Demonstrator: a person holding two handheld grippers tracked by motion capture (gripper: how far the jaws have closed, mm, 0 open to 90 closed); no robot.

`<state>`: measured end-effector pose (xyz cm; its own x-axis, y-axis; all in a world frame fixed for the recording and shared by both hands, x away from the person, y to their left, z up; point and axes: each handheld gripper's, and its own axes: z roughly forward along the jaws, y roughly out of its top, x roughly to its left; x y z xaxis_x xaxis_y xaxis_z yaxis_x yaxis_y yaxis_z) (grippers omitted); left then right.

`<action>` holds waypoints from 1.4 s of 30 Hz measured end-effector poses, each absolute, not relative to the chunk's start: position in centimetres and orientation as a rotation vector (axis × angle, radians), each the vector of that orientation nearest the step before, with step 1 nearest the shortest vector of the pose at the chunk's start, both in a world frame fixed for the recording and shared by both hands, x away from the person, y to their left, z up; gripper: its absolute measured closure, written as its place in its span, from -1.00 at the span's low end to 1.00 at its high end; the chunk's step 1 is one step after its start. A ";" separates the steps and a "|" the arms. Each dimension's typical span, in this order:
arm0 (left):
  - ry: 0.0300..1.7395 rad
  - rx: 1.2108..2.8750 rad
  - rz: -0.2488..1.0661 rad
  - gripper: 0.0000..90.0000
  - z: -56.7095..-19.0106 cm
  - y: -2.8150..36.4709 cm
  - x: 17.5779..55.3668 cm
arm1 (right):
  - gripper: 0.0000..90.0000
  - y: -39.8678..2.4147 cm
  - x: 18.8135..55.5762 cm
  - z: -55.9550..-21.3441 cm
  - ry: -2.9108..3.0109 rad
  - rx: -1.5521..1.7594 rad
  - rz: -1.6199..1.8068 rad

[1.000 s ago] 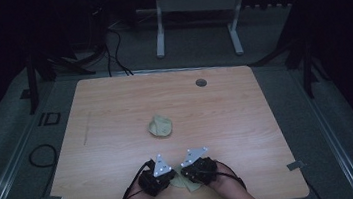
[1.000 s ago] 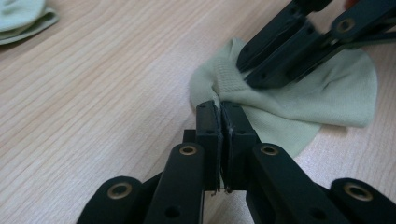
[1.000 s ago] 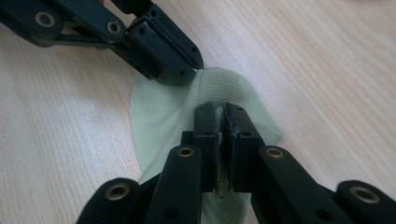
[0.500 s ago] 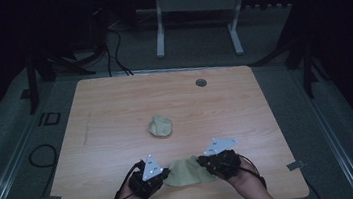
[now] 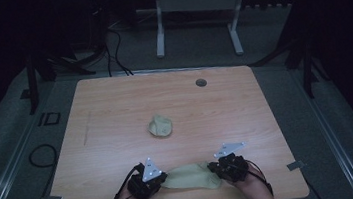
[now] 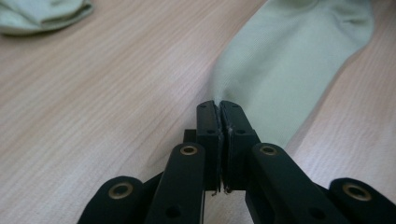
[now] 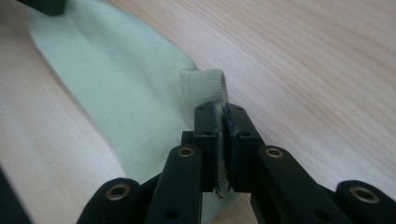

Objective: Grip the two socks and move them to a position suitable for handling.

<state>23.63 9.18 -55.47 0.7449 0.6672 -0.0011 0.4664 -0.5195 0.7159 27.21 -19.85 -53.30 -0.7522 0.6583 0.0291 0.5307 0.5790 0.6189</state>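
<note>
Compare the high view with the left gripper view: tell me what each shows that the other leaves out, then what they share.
High view alone: the right hand-held gripper shut on the far end of the pale green sock, the dark grommet near the table's far edge, and the floor with a metal stand behind.

Left gripper view alone: the closed jaws of the left hand-held gripper pinching the sock's edge up close.

Both: the stretched sock, the bundled sock farther off, and the wooden table.
</note>
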 end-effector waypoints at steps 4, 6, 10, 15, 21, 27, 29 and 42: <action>0.851 2.231 0.315 0.93 -56.1 8.9 23.8 | 0.87 -20.5 27.7 -54.2 2.607 1.039 0.915; 0.851 2.232 0.303 0.93 -56.3 8.7 23.8 | 0.86 -20.6 27.9 -54.6 2.613 1.050 0.904; 0.847 2.215 0.292 0.81 -56.1 8.8 23.8 | 0.73 -20.8 28.3 -54.8 2.631 1.060 0.893; 0.799 2.121 0.337 0.38 -55.0 9.2 23.3 | 0.45 -21.4 27.8 -52.5 2.590 1.047 1.012; 0.741 2.173 0.338 0.89 -54.9 7.4 23.1 | 0.72 -20.1 26.1 -52.3 2.615 0.920 0.966; 0.762 2.234 0.274 0.90 -56.8 6.8 24.2 | 0.43 -19.4 26.2 -54.6 2.655 0.915 0.863; 0.762 2.224 0.264 0.71 -56.8 6.9 24.4 | 0.31 -19.4 26.2 -55.0 2.665 0.905 0.857; 0.746 2.225 0.311 0.42 -57.1 8.2 22.6 | 0.16 -19.7 24.9 -55.4 2.681 0.806 0.883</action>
<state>22.58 8.16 -57.06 0.8000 0.5999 -0.0087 0.4162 -0.5444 0.7283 24.85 -19.70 -55.37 -0.8297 0.5577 -0.0233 0.4346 0.6716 0.6000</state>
